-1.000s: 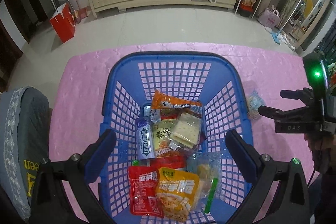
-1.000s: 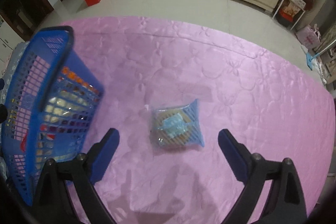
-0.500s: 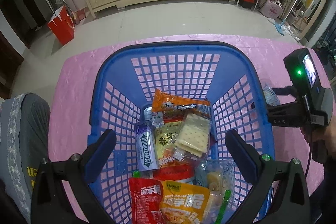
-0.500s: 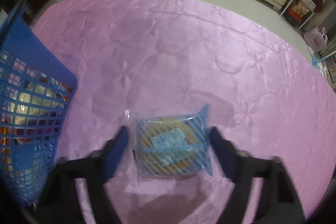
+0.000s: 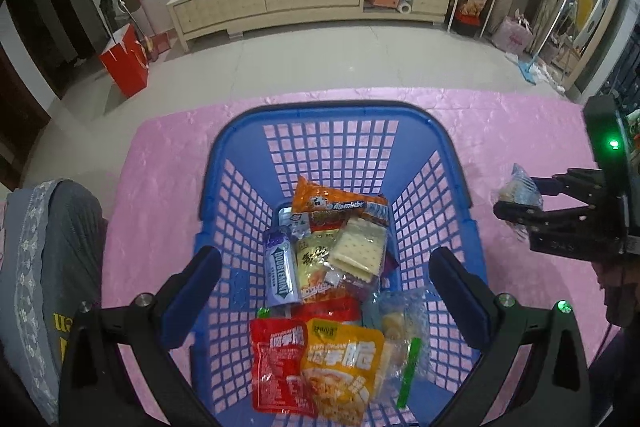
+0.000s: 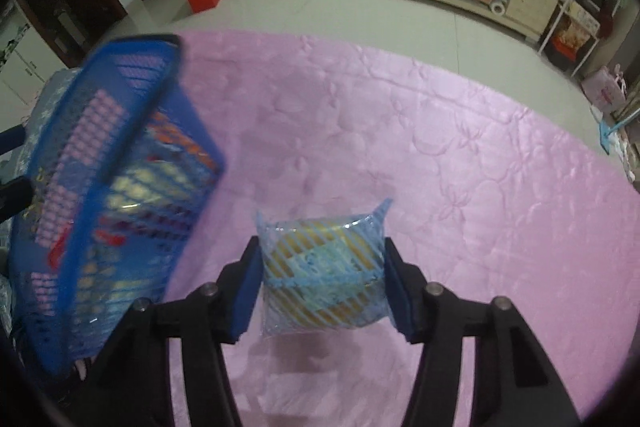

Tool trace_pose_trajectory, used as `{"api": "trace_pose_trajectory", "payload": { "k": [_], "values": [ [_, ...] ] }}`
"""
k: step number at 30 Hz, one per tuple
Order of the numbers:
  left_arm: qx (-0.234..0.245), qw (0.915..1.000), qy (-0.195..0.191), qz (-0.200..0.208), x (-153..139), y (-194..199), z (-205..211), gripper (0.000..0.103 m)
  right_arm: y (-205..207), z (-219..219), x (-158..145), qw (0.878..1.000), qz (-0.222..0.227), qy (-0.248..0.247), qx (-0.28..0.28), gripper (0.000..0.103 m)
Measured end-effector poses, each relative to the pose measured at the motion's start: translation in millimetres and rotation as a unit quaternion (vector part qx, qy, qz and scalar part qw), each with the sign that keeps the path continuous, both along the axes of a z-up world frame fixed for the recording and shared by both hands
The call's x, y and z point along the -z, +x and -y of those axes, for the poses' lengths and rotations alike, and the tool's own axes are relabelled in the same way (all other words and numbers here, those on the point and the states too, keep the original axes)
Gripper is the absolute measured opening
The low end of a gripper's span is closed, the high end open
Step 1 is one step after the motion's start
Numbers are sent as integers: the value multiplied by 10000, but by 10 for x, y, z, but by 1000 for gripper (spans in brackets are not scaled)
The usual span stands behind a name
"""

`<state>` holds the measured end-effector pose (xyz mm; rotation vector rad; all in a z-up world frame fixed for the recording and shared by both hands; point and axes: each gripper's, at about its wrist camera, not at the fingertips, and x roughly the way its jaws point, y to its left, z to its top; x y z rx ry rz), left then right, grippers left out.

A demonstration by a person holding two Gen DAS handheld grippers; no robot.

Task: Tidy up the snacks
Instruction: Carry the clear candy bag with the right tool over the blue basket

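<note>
Blue-striped clear plastic wrapped the small snack packet (image 6: 324, 275) that sat between the padded fingers of the right gripper (image 6: 322, 281); both pads touched its sides as the jaws were closing, and the packet hung clear of the pink quilted tablecloth (image 6: 440, 167). From the left wrist view the same packet (image 5: 518, 189) showed off the right side of the blue plastic lattice basket (image 5: 332, 131), well apart from its rim. The left gripper (image 5: 326, 279) hovered over the basket with its jaws spread wide and nothing between them. Inside the basket lay an orange snack bag (image 5: 336, 203), a blue gum pack (image 5: 280, 271), a clear pack of pale crackers (image 5: 360, 249), a red pouch (image 5: 278, 363) and a yellow pouch (image 5: 344, 375), piled together toward the near end.
</note>
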<state>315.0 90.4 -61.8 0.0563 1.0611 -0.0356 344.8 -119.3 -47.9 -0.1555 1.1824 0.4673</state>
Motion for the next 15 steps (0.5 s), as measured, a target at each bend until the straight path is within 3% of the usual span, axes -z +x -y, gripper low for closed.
{"api": "trace_pose_trajectory", "payload": {
  "k": [15],
  "values": [
    [10, 9982, -37, 597, -594, -688, -192, 103, -648, -410, -1134, 9946, 832, 428, -449, 61]
  ]
}}
